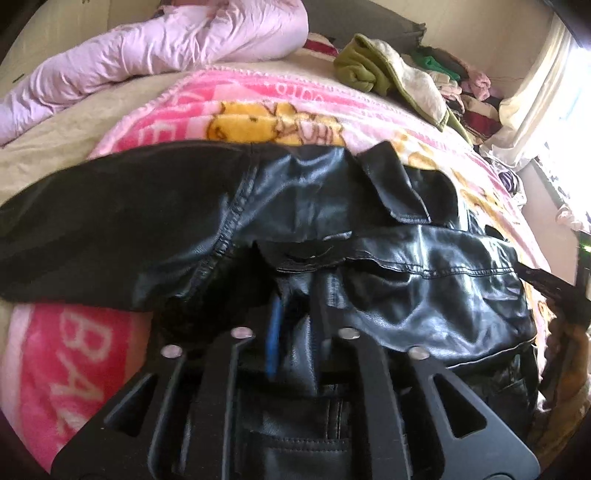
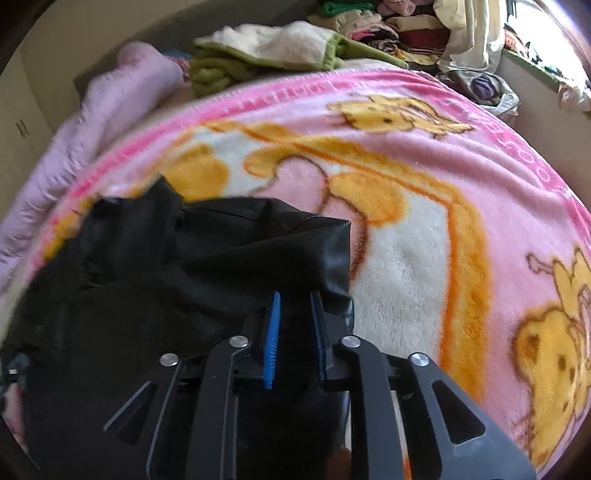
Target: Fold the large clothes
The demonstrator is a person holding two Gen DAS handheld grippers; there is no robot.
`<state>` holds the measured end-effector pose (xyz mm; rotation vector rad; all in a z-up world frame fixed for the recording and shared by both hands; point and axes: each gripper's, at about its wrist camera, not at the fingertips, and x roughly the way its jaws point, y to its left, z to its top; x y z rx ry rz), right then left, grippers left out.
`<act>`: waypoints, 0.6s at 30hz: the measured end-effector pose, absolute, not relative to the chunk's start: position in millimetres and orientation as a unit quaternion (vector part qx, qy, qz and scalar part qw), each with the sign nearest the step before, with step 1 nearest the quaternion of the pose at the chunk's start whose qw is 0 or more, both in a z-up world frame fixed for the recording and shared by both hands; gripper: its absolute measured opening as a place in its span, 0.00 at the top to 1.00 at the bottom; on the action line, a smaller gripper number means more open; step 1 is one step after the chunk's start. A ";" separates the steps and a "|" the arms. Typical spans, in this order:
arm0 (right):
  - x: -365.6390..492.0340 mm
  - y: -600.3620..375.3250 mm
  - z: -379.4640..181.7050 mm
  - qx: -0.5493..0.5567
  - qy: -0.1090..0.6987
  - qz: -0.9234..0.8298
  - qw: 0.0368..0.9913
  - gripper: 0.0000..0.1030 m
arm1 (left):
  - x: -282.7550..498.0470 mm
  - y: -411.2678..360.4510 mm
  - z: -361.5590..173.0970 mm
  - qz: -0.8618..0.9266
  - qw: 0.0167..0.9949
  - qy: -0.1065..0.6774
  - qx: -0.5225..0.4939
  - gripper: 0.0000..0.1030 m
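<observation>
Right wrist view, right hand-held gripper (image 2: 295,325) pinching glossy creased black leather jacket (image 2: 184,266), fleecy pink blanket (image 2: 424,177)

Left wrist view: mounted just behind the left tongs (image 1: 295,321), looking forward and steeply down along them, very close to the black jacket (image 1: 406,266) that fills mid-frame; pink blanket (image 1: 258,96) beyond, lilac quilt (image 1: 147,48) at upper left, green cloth (image 1: 362,70) at upper centre, window at far right.

Right wrist view: same mounting behind the right tongs (image 2: 295,325), also tilted steeply down, close over the blanket (image 2: 406,177), jacket (image 2: 184,258) at lower left.

Shared: jacket, blanket, quilt (image 2: 122,85), green cloth (image 2: 218,66), clothes pile (image 1: 469,92) (image 2: 388,33) along the top edge.
</observation>
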<state>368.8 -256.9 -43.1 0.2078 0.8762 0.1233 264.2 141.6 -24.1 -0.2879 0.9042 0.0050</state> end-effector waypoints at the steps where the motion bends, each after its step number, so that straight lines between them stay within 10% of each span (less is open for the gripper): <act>1: 362.2 -257.8 -37.2 0.106 0.418 0.067 0.900 0.68 | 262.4 142.4 -20.3 0.003 0.891 0.432 -0.140 0.84; 18: 265.7 -211.7 -18.4 0.086 0.401 0.162 0.898 0.47 | 247.9 102.0 1.9 -0.007 0.900 0.422 -0.108 0.62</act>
